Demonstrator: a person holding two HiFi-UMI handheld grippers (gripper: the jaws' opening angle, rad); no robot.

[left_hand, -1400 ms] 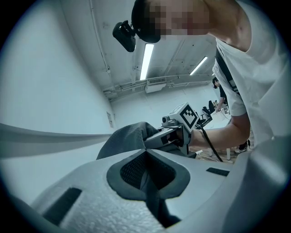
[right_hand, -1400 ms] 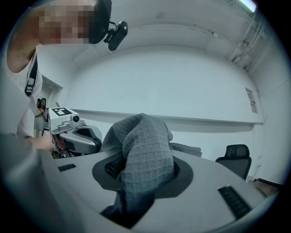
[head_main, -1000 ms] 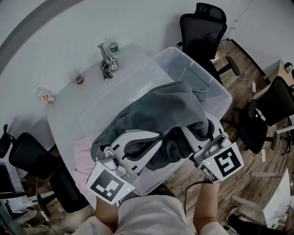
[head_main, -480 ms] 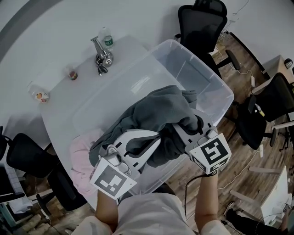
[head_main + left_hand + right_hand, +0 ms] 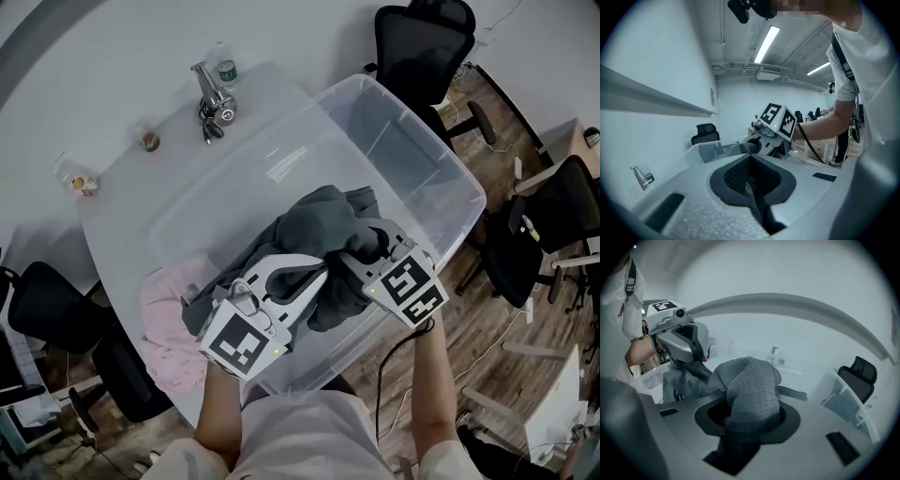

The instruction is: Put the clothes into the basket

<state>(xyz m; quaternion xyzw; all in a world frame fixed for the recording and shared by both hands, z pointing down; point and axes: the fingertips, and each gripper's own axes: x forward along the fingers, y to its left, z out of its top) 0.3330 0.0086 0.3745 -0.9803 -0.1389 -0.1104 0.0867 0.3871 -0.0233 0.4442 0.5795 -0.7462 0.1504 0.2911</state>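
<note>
A dark grey garment [image 5: 314,220] hangs bunched over the near half of the clear plastic basket [image 5: 455,183], held between both grippers. In the head view my left gripper [image 5: 314,272] is shut on the garment's near left side. My right gripper [image 5: 354,251] is shut on its near right side and tilts downward. The left gripper view shows a thin fold of the grey garment [image 5: 757,201] pinched in the left gripper [image 5: 751,161]. A thick wad of the grey garment [image 5: 750,385] fills the jaws of the right gripper [image 5: 747,416]. A pink garment [image 5: 169,319] lies on the table left of the basket.
The basket stands on a white table [image 5: 122,216]. At the table's far side are a bottle with keys [image 5: 214,94] and two small cups [image 5: 148,141]. Black office chairs [image 5: 422,42] stand behind and to the right, another chair [image 5: 56,314] at left.
Both grippers have come down with the grey garment, which now hangs lower inside the basket's rim. The right gripper has tipped further downward.
</note>
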